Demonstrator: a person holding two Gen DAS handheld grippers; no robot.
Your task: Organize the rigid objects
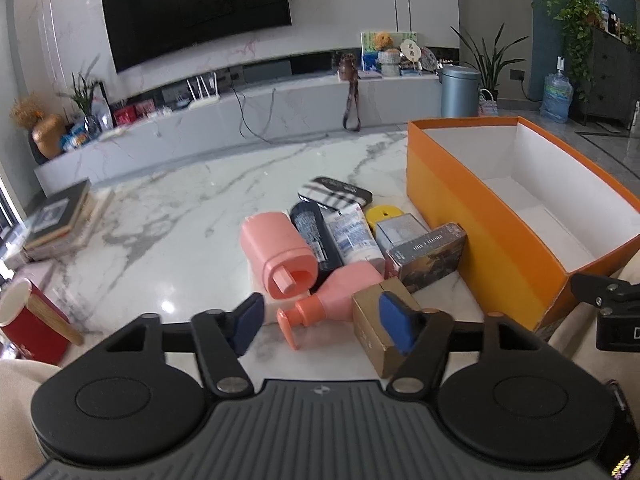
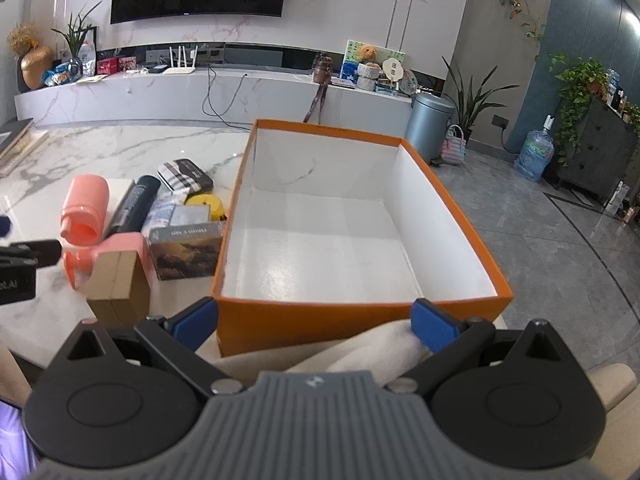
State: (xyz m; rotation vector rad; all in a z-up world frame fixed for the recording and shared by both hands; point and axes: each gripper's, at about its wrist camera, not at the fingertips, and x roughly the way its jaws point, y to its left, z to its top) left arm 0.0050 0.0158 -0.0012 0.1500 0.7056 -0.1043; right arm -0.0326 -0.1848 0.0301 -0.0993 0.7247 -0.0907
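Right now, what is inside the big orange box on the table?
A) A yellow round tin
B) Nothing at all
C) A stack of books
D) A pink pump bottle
B: the orange box shows only its bare white floor and walls in the right wrist view, while the pink pump bottle and the yellow round tin lie outside it on the marble table.

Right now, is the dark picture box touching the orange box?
Apart. The left wrist view shows a strip of marble table between the dark picture box and the orange box.
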